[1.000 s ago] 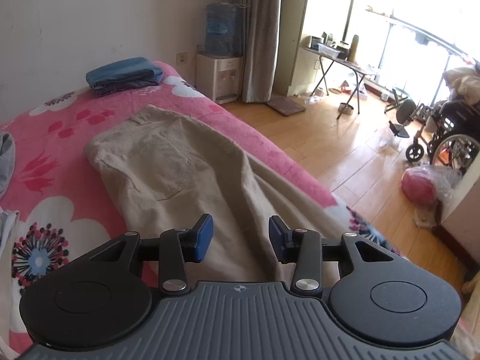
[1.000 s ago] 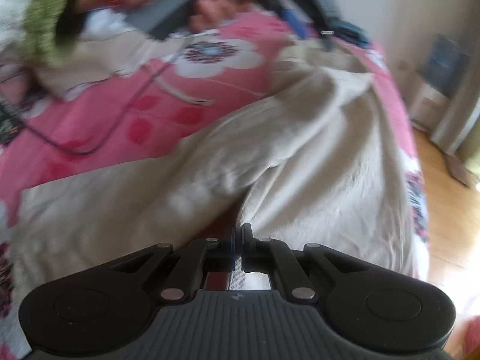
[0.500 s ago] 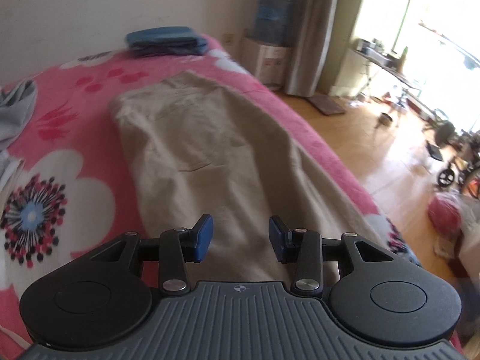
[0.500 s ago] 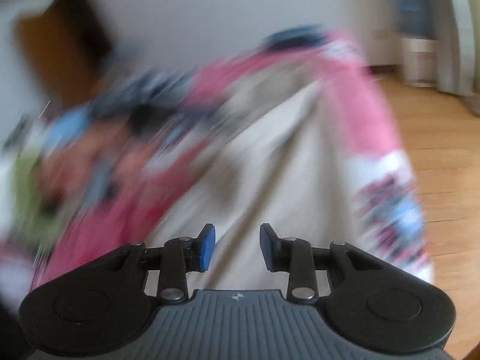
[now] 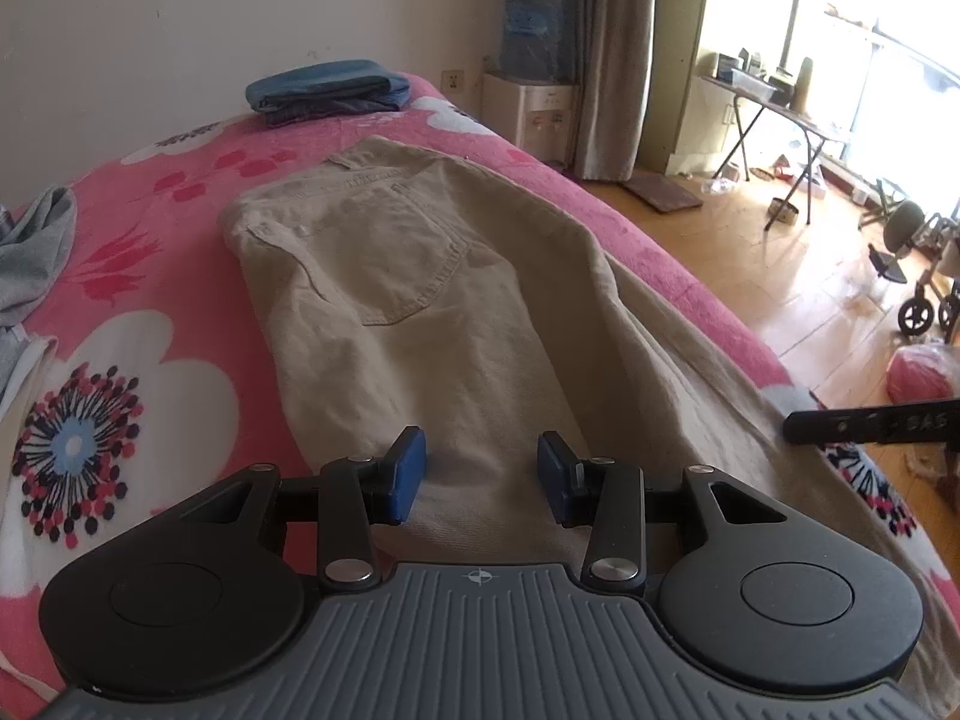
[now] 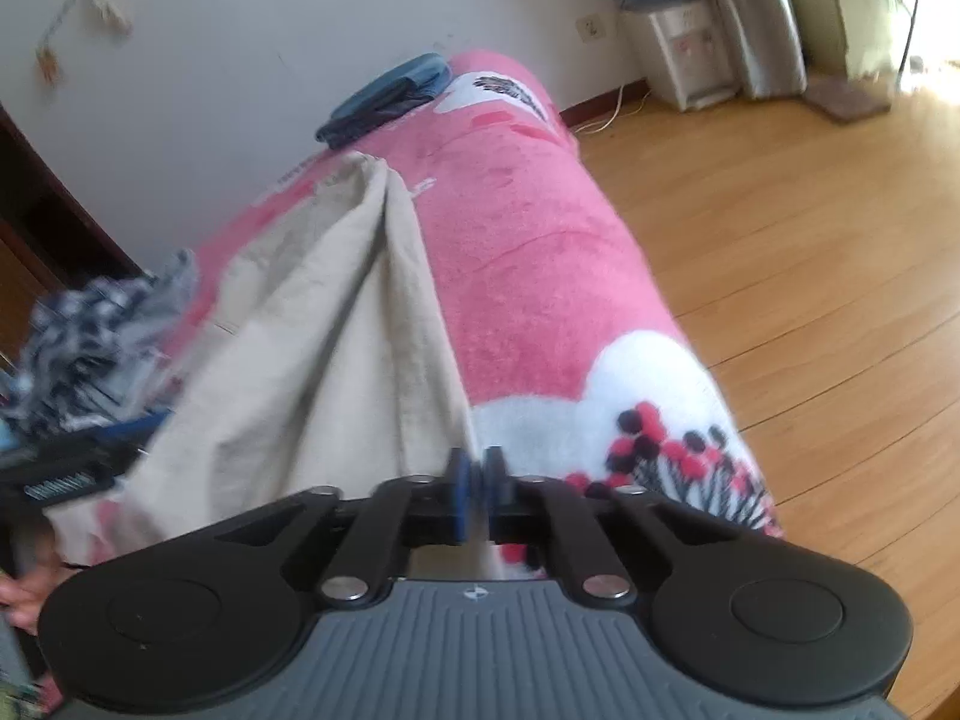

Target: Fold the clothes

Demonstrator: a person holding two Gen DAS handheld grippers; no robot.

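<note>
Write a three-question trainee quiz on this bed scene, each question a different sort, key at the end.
1. True or false: the khaki trousers lie with a back pocket facing up.
2. Which claw is shut: left claw or right claw?
3. Fill in: the folded blue garment sits on the ____ floral blanket.

Key: 1 true. 2 right; whether its pads pinch the trousers' edge is unclear. 3 pink.
</note>
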